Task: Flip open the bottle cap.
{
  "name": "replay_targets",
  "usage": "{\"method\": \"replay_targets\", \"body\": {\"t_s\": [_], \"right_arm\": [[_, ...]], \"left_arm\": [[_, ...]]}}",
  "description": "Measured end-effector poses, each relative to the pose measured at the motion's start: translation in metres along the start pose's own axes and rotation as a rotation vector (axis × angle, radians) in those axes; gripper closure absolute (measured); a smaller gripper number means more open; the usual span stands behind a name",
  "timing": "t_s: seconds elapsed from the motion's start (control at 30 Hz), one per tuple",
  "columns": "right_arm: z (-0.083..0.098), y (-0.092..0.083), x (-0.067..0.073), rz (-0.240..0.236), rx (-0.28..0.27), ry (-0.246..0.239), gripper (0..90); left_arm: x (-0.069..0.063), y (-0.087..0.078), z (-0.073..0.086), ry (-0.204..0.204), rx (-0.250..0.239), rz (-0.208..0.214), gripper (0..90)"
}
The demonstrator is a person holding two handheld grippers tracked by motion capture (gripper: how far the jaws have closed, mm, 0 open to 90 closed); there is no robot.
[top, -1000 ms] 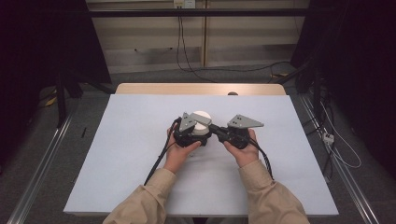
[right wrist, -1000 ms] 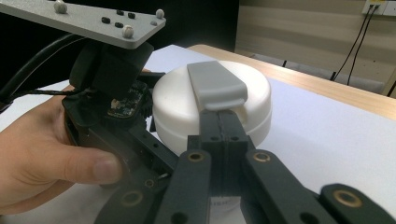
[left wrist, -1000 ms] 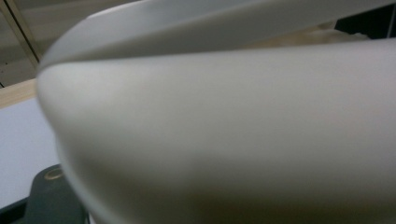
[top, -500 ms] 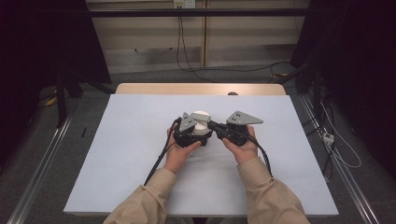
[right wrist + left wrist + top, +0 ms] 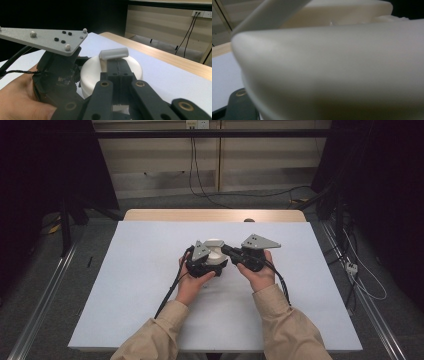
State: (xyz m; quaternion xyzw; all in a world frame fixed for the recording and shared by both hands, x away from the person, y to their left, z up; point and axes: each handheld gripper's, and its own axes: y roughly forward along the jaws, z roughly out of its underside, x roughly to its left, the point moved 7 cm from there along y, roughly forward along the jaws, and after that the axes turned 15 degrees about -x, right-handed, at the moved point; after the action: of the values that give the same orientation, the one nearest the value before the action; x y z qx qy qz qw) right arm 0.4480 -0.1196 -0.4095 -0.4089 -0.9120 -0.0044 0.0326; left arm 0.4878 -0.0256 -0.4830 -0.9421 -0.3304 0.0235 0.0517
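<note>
White, round and squat, a plastic container is seen near the middle of the pale tabletop, held between two hand-held tools. The left tool is clamped on the container's side; in the left gripper view the container is so close to the camera that it is blurred, and a dark jaw link is glimpsed at the lower left corner. The right tool is brought in from the right, its jaws pressed together. In the right gripper view these jaws are shown lying across the top of the container, their tips pinching a small grey tab that stands above the lid. The left tool's black body and grey three-cornered plate are seen just beside the container, gripped by the left hand. In the high view both hands rest on the tabletop, with beige sleeves entering from the lower edge and a black cable trailing from the left tool.
</note>
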Motion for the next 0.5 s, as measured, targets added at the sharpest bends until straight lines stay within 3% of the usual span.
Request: {"method": "replay_targets", "body": {"t_s": [0.5], "right_arm": [[-0.0008,0.0070,0.0013,-0.009,0.004,0.004,90.0]], "left_arm": [[-0.0004,0.0000,0.0001,-0.002,0.001,-0.001,18.5]]}}
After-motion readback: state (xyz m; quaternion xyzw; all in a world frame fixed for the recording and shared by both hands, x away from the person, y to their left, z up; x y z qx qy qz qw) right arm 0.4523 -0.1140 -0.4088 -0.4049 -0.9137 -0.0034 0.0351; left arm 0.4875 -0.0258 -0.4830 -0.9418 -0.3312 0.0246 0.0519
